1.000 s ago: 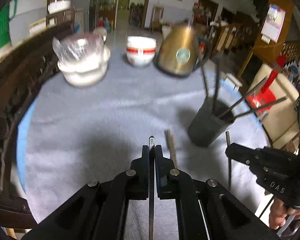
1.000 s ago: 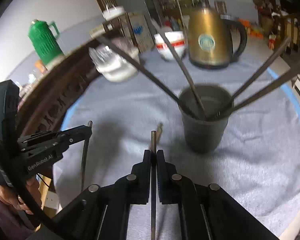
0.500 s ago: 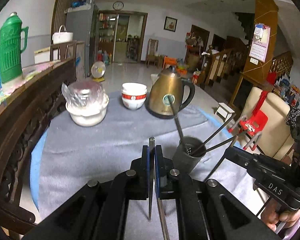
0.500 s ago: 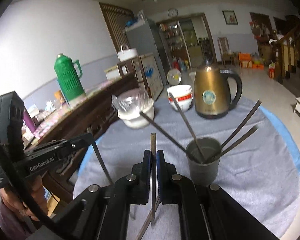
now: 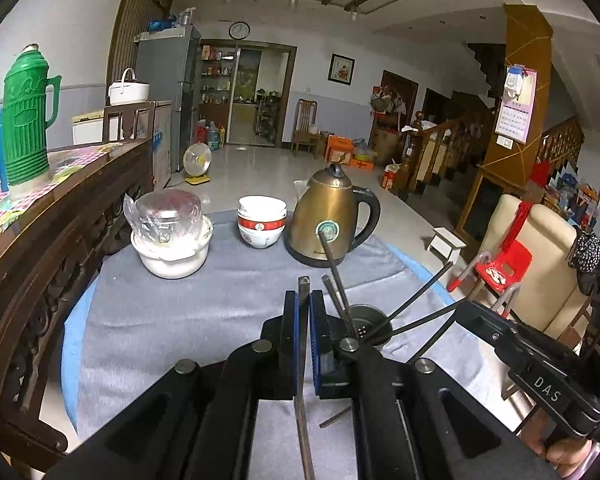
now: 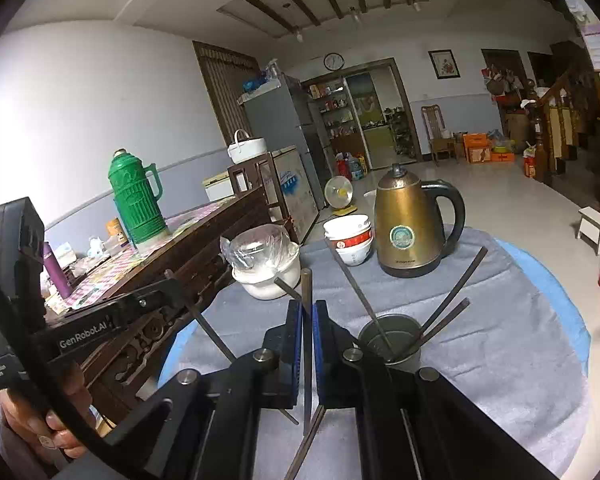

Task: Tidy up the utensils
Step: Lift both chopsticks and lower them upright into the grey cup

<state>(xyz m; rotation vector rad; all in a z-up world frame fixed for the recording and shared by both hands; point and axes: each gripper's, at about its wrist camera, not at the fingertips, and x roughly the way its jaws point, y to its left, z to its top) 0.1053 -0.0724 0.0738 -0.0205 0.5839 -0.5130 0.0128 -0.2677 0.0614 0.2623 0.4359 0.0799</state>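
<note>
My left gripper is shut on a dark chopstick held upright between its blue pads. My right gripper is shut on another dark chopstick. Both are raised above the grey cloth, just short of a dark utensil cup that holds several chopsticks leaning outward; the cup also shows in the right wrist view. One chopstick lies loose on the cloth under my right gripper. The right gripper shows at the right of the left wrist view; the left gripper shows at the left of the right wrist view.
A brass kettle, stacked white bowls and a white bowl with a plastic-wrapped jar stand at the far side of the round table. A carved wooden sideboard with a green thermos runs along the left.
Both grippers have lifted and tilted up from the cloth, each still shut on its chopstick. The view went from looking down on the table to looking across the room.
</note>
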